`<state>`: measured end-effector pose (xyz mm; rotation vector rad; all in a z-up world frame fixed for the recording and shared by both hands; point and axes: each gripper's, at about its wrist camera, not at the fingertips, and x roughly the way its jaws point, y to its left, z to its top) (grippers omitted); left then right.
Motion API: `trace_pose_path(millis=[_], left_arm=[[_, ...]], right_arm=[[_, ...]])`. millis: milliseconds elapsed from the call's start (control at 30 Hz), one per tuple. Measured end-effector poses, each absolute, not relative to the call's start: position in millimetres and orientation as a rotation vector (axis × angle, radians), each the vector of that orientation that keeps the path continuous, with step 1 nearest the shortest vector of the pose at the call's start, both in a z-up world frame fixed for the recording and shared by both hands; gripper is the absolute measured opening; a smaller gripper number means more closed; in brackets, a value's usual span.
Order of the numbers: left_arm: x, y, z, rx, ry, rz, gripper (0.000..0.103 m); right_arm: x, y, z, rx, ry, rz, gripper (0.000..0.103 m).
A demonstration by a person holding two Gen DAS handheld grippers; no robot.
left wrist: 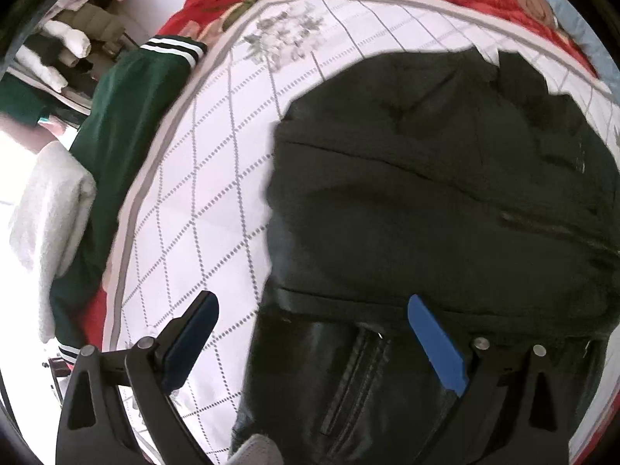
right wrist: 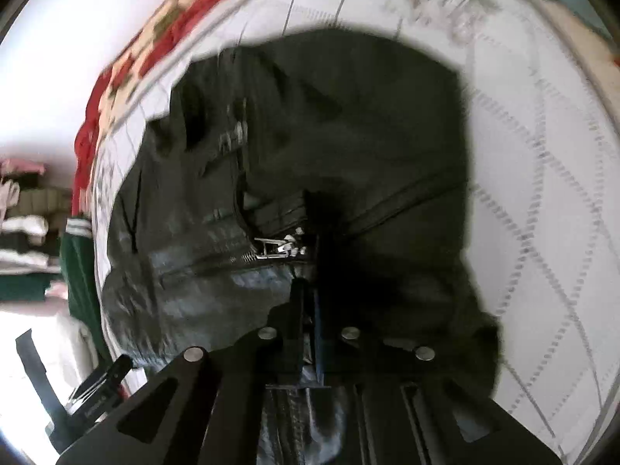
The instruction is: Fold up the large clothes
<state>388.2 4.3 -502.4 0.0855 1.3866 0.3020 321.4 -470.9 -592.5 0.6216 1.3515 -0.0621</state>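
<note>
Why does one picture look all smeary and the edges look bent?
Right wrist view: the jacket and quilt are smeared by motion blur, only the zipper pull fairly crisp. Left wrist view: sharper, slight blur on the jacket; window glare washes out the left edge. Both views: the fisheye lens bends the quilt's straight lines into curves, corners black.

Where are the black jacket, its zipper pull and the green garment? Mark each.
black jacket (left wrist: 426, 178): left wrist view, on its upper dark panel.
zipper pull (right wrist: 279, 248): right wrist view, on the metal tab.
green garment (left wrist: 128, 116): left wrist view, on its plain green cloth.
</note>
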Motion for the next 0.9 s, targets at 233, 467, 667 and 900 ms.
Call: trace_pose_path(millis=[233,467,667,900], left_arm=[[415,19,-502,0.04,1.359,0.348,0.1],[450,23,-547,0.028,1.418,0.326,0.103],[457,7,-553,0.102,1.426,0.287,0.103],[408,-1,-517,0.104,1.397,0.256,0.103]], right_arm=[[320,-524,-570,0.62,1.276,-0.241,0.002],[331,-528,-614,0.516,1.4,-0.254,0.005],[329,-547,-616,0.636,1.433,-0.239,0.014],[275,-562,-597,0.783,1.45,-0.197,0.049]])
